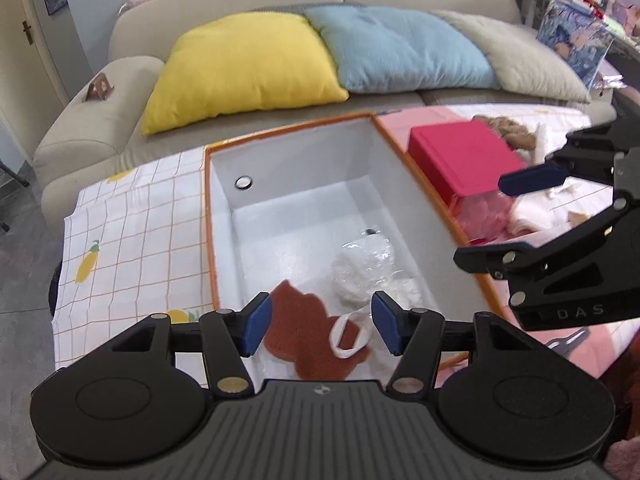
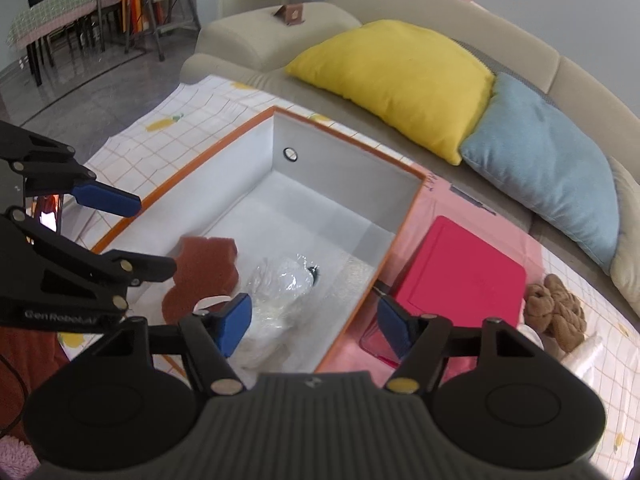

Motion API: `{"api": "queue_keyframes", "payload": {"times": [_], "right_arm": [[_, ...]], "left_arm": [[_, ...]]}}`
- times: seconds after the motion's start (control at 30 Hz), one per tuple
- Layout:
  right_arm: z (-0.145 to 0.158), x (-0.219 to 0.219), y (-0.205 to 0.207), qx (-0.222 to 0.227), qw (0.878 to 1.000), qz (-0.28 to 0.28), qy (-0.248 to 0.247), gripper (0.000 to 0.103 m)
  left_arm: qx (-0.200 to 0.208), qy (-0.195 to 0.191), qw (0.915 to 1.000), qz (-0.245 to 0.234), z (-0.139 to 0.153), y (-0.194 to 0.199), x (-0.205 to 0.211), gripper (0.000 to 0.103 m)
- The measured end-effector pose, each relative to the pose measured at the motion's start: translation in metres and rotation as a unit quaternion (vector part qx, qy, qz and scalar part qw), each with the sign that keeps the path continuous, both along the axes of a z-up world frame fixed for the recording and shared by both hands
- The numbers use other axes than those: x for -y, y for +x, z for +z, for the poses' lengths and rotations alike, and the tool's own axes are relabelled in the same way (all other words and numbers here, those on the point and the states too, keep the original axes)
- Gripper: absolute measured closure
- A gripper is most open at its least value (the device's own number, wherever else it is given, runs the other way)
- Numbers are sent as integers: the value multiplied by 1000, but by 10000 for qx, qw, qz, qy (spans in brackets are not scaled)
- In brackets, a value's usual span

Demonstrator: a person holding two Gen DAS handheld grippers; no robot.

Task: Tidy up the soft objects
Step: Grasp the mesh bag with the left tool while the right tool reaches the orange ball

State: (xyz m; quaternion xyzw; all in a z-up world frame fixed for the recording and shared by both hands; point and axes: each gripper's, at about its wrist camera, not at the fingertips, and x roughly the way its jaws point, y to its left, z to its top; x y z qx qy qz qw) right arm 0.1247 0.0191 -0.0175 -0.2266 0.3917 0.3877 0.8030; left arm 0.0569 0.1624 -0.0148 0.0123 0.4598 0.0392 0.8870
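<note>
An orange-rimmed white box [image 1: 210, 220] [image 2: 180, 182] stands open on the table. Inside, at its near end, lie a rust-brown foam piece [image 1: 304, 340] [image 2: 204, 272] with a white loop [image 1: 348, 336] on it and a white soft item wrapped in clear plastic [image 1: 368, 276] [image 2: 280, 284]. My left gripper [image 1: 322, 322] [image 2: 154, 236] hovers open above the brown piece, nothing between its blue pads. My right gripper [image 2: 314, 322] [image 1: 482, 220] is open too, over the box's near right rim, holding nothing.
A red lidded box [image 1: 460, 156] [image 2: 460, 272] sits right of the white box on a pink cloth. A brown knotted plush [image 2: 556, 312] and white fabric [image 1: 528, 216] lie beyond it. Behind the table, a beige sofa [image 1: 80, 132] carries a yellow pillow [image 1: 248, 68] and a blue pillow [image 1: 400, 48].
</note>
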Motion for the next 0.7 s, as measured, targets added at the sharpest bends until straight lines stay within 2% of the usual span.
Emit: {"api": "queue_keyframes", "payload": {"times": [0.13,0.4,0.53,0.7], "right_arm": [[6,19,-10,-7,9998,-153,145,34],[12,77,-33,2,9936,-965,582,34],[8,112,-41,139,9851,-1539,759,34],[-5,155,-41,162,9697,-2302,806,34]], "left_arm": [[317,-198,9992,-101,12,-11,14,36],[837,-477,9946,-387,23,-21,59,36],[979,-530,9913,-710,18,-18,87,36],[893,-600,9867,-1217,5,-10,122,36]]}}
